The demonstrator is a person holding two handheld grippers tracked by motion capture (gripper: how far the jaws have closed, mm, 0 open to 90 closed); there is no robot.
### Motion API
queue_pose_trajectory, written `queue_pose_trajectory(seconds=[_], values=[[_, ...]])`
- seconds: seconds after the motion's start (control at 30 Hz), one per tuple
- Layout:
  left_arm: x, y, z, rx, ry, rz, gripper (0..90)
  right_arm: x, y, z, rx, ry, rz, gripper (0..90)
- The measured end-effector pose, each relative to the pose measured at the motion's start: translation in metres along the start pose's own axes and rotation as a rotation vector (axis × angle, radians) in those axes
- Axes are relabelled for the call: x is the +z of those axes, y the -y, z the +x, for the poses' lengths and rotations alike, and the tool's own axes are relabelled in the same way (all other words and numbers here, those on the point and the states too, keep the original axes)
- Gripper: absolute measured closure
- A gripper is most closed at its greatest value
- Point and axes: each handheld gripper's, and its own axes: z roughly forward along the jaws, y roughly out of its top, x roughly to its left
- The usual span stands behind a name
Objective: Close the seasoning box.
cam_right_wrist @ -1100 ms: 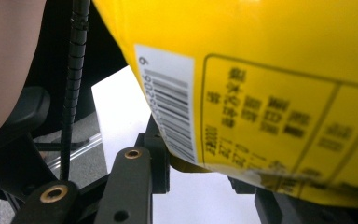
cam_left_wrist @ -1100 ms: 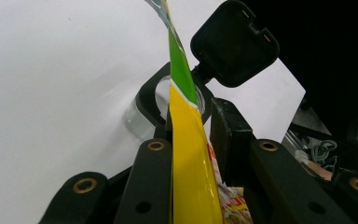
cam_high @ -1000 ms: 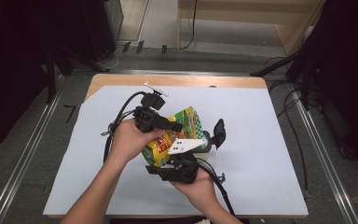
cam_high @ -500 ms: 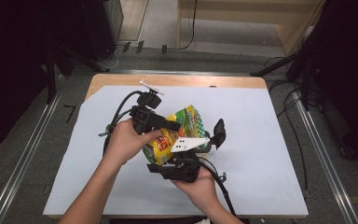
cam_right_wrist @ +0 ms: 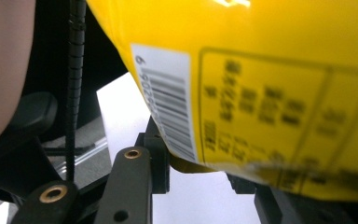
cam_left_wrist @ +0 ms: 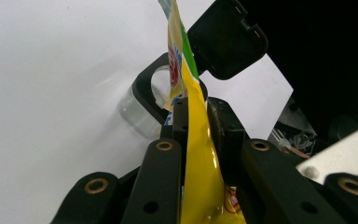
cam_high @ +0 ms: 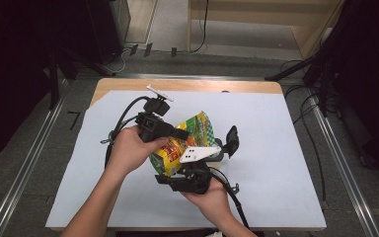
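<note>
One snack bag, two claws gripping it, one clear jar

Even overhead light leaves the table bright, surroundings dark; the yellow bag is blurred close-up.

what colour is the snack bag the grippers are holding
Mainly yellow, with green checks and red print; the snack bag shows best in the high view, over the white table cover.

Both grippers' fingers clamped, hands close together.
</note>
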Motion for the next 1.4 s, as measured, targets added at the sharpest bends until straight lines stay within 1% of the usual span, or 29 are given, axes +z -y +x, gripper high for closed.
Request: queue_pose_trajectory(seconds=[0.1, 0.17, 0.2, 0.27, 0.4, 0.5, 0.53, 0.63, 0.73, 0.77, 0.8, 0.87, 0.9, 1.0, 1.1, 1.2, 1.27, 1.33, 1.4], values=[[0.000, -0.001, -0.003, -0.006, -0.016, -0.014, 83.3, 0.000, -0.001, 0.002, 0.005, 0.016, -0.003, 64.1], [0.001, -0.001, -0.006, 0.009, -0.039, -0.033, 83.4, 0.000, -0.003, 0.005, -0.005, 0.041, 0.005, 60.2], [0.001, -0.001, -0.006, 0.010, -0.037, -0.033, 83.4, 0.000, -0.003, 0.006, -0.008, 0.047, 0.006, 60.2], [0.001, -0.002, -0.007, 0.004, -0.037, -0.032, 83.4, 0.000, -0.003, 0.006, -0.004, 0.057, 0.005, 64.7], [0.002, -0.003, -0.007, 0.007, -0.041, -0.034, 83.2, -0.001, -0.003, 0.004, 0.008, 0.055, -0.003, 66.7], [0.002, -0.004, -0.007, 0.015, -0.052, -0.041, 82.3, -0.001, -0.005, 0.003, 0.025, 0.042, -0.007, 67.2], [0.002, -0.005, -0.007, 0.017, -0.053, -0.052, 81.6, -0.001, -0.005, 0.002, 0.035, 0.033, -0.011, 67.3], [0.001, -0.006, -0.007, 0.024, -0.046, -0.058, 80.3, -0.001, -0.007, 0.002, 0.055, 0.017, -0.020, 67.4], [-0.002, -0.007, -0.006, 0.011, -0.034, -0.072, 79.3, -0.002, -0.009, 0.003, 0.062, 0.007, -0.024, 67.4], [-0.003, -0.007, -0.005, 0.009, -0.026, -0.077, 78.9, -0.002, -0.010, 0.002, 0.055, 0.004, -0.028, 67.3], [-0.004, -0.008, -0.005, 0.009, -0.023, -0.081, 78.6, -0.002, -0.011, 0.002, 0.060, -0.002, -0.031, 67.4], [-0.005, -0.009, -0.006, 0.010, -0.031, -0.083, 78.6, -0.003, -0.013, 0.003, 0.066, -0.012, -0.038, 67.3], [-0.004, -0.009, -0.006, 0.015, -0.031, -0.081, 79.1, -0.002, -0.013, 0.003, 0.059, -0.013, -0.044, 67.3], [-0.002, -0.009, -0.008, 0.025, -0.045, -0.071, 81.4, -0.001, -0.011, 0.004, 0.052, -0.004, -0.035, 68.4], [0.000, -0.010, -0.010, 0.035, -0.054, -0.067, 82.1, -0.001, -0.009, 0.002, 0.067, -0.008, -0.037, 69.0], [0.002, -0.010, -0.011, 0.045, -0.065, -0.064, 82.8, -0.002, -0.007, 0.002, 0.061, -0.003, -0.039, 69.2], [0.003, -0.010, -0.010, 0.047, -0.066, -0.061, 83.1, -0.002, -0.007, 0.002, 0.060, 0.000, -0.037, 69.4], [0.004, -0.011, -0.009, 0.041, -0.064, -0.060, 83.2, -0.002, -0.006, 0.002, 0.056, 0.005, -0.034, 69.5], [0.004, -0.011, -0.008, 0.034, -0.071, -0.062, 83.3, -0.003, -0.006, 0.002, 0.054, 0.005, -0.033, 69.7]])
